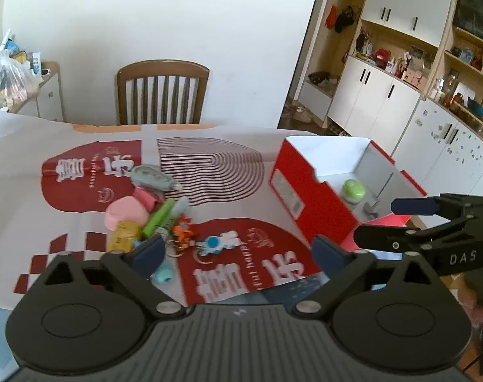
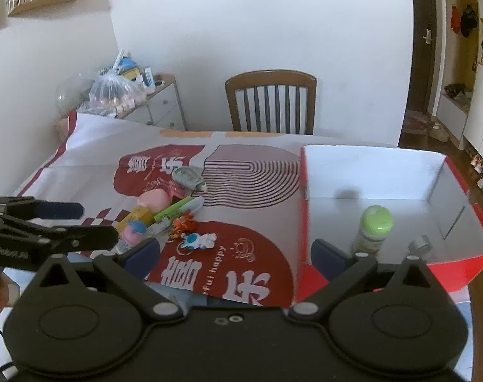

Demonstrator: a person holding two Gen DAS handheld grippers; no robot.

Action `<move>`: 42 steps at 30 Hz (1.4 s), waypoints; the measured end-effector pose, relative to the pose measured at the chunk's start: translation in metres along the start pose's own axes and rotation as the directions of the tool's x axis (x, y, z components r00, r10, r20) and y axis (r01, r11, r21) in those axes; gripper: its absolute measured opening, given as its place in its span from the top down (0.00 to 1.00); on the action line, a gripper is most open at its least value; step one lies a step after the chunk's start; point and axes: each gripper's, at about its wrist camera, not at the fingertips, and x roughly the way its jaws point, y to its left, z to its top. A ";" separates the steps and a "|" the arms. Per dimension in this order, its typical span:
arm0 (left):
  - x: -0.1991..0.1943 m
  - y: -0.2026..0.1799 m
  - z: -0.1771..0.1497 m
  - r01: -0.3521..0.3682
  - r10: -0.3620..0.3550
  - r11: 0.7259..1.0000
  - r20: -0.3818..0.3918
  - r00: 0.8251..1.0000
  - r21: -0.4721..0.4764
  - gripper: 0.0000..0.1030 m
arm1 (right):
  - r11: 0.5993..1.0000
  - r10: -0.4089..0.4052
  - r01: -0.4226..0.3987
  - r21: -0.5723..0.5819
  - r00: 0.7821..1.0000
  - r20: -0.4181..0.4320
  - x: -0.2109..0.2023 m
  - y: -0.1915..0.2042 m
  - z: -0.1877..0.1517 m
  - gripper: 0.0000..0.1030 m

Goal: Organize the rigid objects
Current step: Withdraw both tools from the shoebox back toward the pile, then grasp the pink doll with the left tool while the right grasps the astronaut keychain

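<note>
Both hand-held grippers, left (image 1: pixel 238 248) and right (image 2: pixel 235 251), hung spread and empty over the table's near edge, bottle (image 2: pixel 373 227) already standing in the box (image 2: pixel 305 222), and any dive into the tangled pile (image 1: pixel 152 216) risked snagging neighbours.

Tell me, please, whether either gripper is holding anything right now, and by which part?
Nothing is held. The left gripper and right gripper are both open with empty gaps, above the table, short of the toy pile and red box.

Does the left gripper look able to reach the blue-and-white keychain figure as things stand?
Probably yes: the left gripper is open, and the blue-and-white keychain figure lies apart from the pile, with nothing over it.
</note>
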 end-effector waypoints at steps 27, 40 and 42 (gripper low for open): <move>0.072 0.088 -0.046 -0.107 0.107 0.991 0.006 0.994 0.076 0.01 | 0.968 -0.005 -0.040 -0.250 0.984 -0.178 0.128 0.051 -0.006 0.10; 0.095 0.085 -0.046 -0.121 0.120 0.986 0.012 0.993 0.117 0.17 | 0.934 0.008 -0.093 -0.346 0.971 -0.239 0.174 0.056 -0.014 0.22; 0.099 0.086 -0.047 -0.129 0.130 0.984 0.002 0.992 0.121 0.25 | 0.932 0.013 -0.099 -0.348 0.970 -0.241 0.178 0.057 -0.013 0.23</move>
